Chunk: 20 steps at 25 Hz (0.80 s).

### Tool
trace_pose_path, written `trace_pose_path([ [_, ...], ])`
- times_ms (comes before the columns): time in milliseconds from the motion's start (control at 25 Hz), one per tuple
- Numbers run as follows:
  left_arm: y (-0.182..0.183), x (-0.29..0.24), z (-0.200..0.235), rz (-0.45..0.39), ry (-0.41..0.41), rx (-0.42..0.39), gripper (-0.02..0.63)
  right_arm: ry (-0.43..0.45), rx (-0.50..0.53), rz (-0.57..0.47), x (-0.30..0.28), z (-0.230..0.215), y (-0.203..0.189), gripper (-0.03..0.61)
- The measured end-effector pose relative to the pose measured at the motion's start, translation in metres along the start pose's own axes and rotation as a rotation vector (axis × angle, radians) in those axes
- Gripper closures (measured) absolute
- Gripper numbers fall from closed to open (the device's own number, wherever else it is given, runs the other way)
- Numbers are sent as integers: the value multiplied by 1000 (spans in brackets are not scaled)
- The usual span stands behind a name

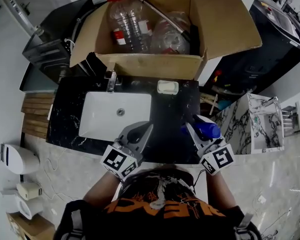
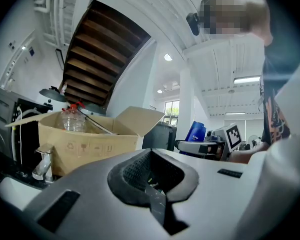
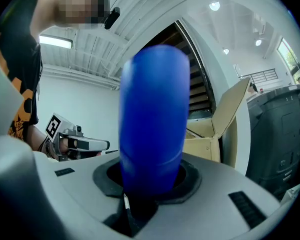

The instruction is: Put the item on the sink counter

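Black marble sink counter (image 1: 172,115) | left gripper (image 1: 139,130) fingers closed | right gripper (image 1: 202,134) fingers gripping blue bottle (image 3: 152,124)

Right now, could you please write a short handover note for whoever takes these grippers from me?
Right gripper: shut on the blue bottle, at the right end of the sink counter.
Left gripper: jaws together, nothing in them, at the counter's front beside the basin.
Done: the bottle is gripped and at the counter.
Left: set it on bare counter right of the basin, then release. I cannot tell whether it touches the counter yet.
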<state>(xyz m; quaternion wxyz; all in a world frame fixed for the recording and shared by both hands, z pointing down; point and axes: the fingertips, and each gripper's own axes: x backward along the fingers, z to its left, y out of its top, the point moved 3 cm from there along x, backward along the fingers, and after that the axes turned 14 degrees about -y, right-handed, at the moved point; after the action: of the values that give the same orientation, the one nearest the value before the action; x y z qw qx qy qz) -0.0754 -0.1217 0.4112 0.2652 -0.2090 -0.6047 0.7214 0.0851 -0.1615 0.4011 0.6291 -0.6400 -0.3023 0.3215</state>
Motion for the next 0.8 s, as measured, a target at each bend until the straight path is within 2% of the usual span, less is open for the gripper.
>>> trace_pose_path([
  [400,-19,-43,40,17,22,-69,595,-26,11,71,-28,-45,-33,449],
  [600,-35,-68,42,72,-23,-132,595,-34,9,104,-38,-58,-51,449],
  [800,-49,-92,43,85,-47,-112,595,-47,8,153,-45,-70,-76,449],
])
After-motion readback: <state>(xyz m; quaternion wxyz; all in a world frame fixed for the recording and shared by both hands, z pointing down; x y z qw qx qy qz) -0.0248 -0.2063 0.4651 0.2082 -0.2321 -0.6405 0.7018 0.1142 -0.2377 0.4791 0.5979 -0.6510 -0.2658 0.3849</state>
